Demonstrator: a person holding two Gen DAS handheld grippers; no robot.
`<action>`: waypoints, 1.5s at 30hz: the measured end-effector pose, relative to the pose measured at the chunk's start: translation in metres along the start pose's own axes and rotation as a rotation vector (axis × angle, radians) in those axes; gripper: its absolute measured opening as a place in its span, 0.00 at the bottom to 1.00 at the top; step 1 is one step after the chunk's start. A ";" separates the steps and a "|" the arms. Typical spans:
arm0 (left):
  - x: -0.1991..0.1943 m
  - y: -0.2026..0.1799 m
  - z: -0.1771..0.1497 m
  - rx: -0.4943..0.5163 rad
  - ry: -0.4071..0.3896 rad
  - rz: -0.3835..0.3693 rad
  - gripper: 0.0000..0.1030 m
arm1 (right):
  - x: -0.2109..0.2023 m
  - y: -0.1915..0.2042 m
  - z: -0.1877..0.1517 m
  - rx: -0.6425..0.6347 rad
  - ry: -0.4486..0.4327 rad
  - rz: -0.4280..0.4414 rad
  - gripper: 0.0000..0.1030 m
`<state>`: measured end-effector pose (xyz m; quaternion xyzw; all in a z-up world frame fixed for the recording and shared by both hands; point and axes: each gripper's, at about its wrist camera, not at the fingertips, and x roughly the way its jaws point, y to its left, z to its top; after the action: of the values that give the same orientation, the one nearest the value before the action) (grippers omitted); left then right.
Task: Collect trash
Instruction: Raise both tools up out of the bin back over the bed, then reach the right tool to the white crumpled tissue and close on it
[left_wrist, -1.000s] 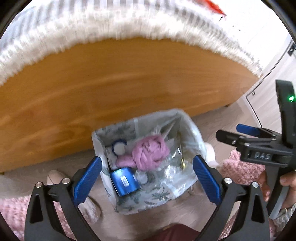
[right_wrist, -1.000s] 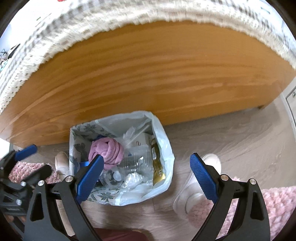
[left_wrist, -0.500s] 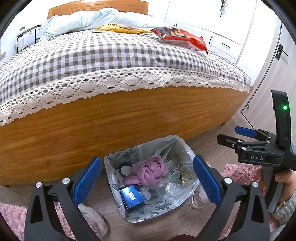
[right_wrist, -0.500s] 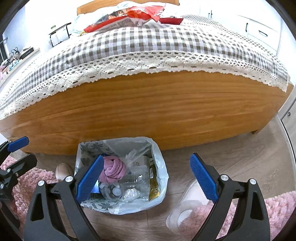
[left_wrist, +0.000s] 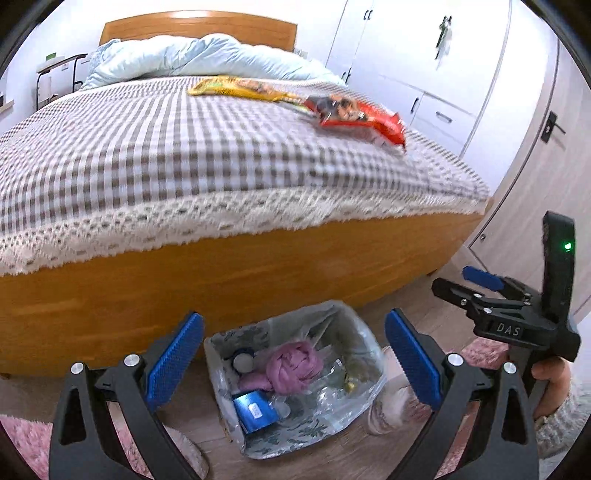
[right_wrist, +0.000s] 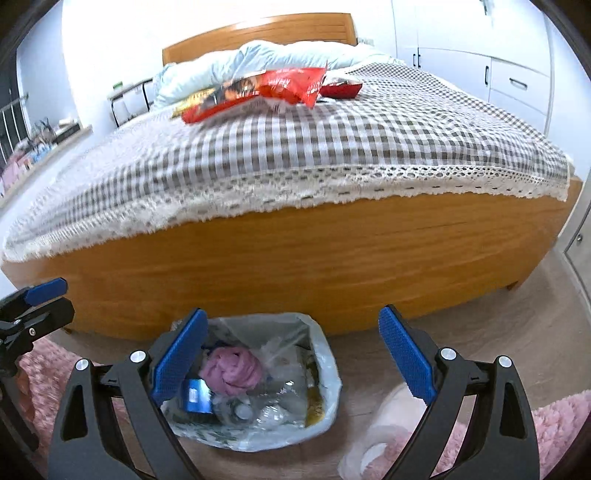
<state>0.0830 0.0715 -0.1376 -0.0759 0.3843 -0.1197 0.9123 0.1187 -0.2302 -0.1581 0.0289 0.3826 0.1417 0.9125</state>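
1. "DAS" is printed on your right gripper (left_wrist: 511, 325); its jaws stand wide apart, holding nothing.
2. Your left gripper (left_wrist: 291, 360) also gapes empty above the lined trash bin (left_wrist: 258, 441).
3. The bin holds a pink cloth (left_wrist: 293, 365) and a blue box (left_wrist: 255, 408).
4. Farther off, a red snack bag (left_wrist: 358, 120) and a yellow wrapper (left_wrist: 236, 86) lie on the checked bedspread (left_wrist: 166, 158).

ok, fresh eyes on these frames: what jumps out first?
Probably the red snack bag lying on the checked bedspread, with a yellow wrapper just behind it toward the pillow end. Next, the lined trash bin on the floor against the wooden bed frame, already holding a pink cloth bundle and a blue box. The left tool and right tool both hang open and empty above it.
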 end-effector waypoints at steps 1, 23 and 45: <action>-0.002 0.000 0.003 0.000 -0.009 -0.005 0.93 | -0.002 -0.002 0.003 0.015 -0.005 0.014 0.88; -0.034 -0.015 0.118 0.051 -0.305 -0.022 0.93 | -0.033 -0.019 0.113 -0.038 -0.334 -0.032 0.88; 0.007 -0.020 0.210 0.080 -0.376 -0.039 0.93 | -0.010 -0.040 0.224 -0.049 -0.470 -0.102 0.88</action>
<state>0.2359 0.0606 0.0076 -0.0679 0.2007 -0.1362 0.9678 0.2804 -0.2591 0.0003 0.0195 0.1570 0.0943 0.9829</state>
